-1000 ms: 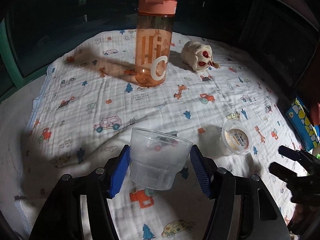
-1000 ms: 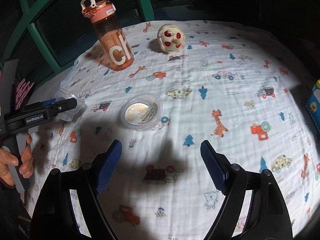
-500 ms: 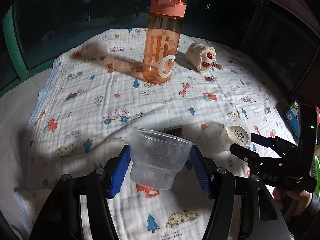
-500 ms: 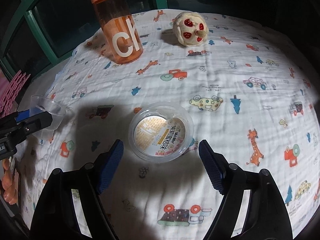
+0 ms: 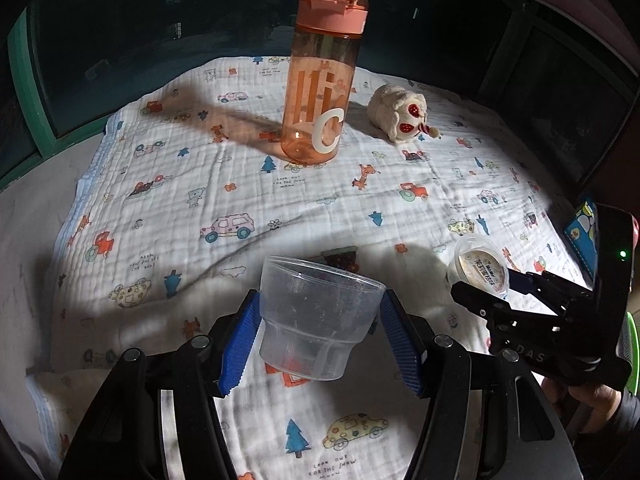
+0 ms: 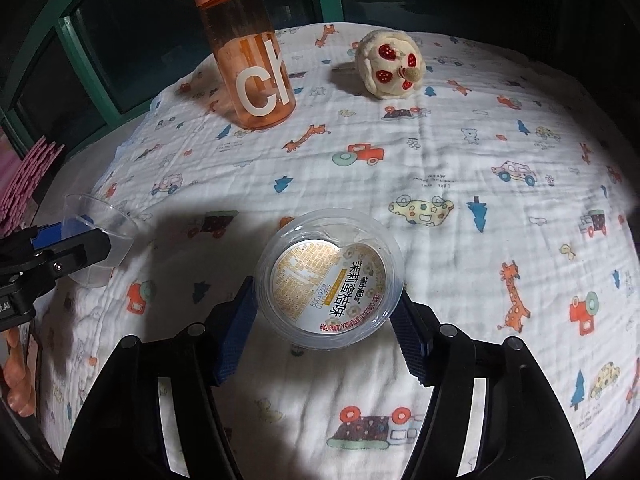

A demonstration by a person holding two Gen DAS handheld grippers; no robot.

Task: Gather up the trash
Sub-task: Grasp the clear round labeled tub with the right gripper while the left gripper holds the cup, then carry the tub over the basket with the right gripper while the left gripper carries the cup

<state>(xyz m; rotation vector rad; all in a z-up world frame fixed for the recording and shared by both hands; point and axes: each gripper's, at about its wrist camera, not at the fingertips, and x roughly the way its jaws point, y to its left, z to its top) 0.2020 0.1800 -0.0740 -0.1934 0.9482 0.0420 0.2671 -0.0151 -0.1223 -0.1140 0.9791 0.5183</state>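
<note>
My left gripper (image 5: 320, 336) is shut on a clear plastic cup (image 5: 316, 312) and holds it a little above the printed cloth. The cup also shows at the left of the right wrist view (image 6: 102, 240). My right gripper (image 6: 324, 320) has its blue pads against both sides of a small round plastic tub (image 6: 329, 278) with a printed yellow and white lid. The tub looks slightly tilted; whether it is off the cloth I cannot tell. It also shows in the left wrist view (image 5: 478, 266), with the right gripper (image 5: 496, 290) around it.
A tall orange water bottle (image 5: 322, 80) stands at the back of the cloth-covered table (image 5: 240, 184). A cream plush toy (image 5: 400, 114) lies to its right. A blue patterned box (image 5: 582, 232) sits at the right edge. Pink foam mats (image 6: 28, 172) lie off the left edge.
My right gripper moved forward to the tub and closed its pads on it. My left gripper kept hold of the cup and drew back and up a little.
</note>
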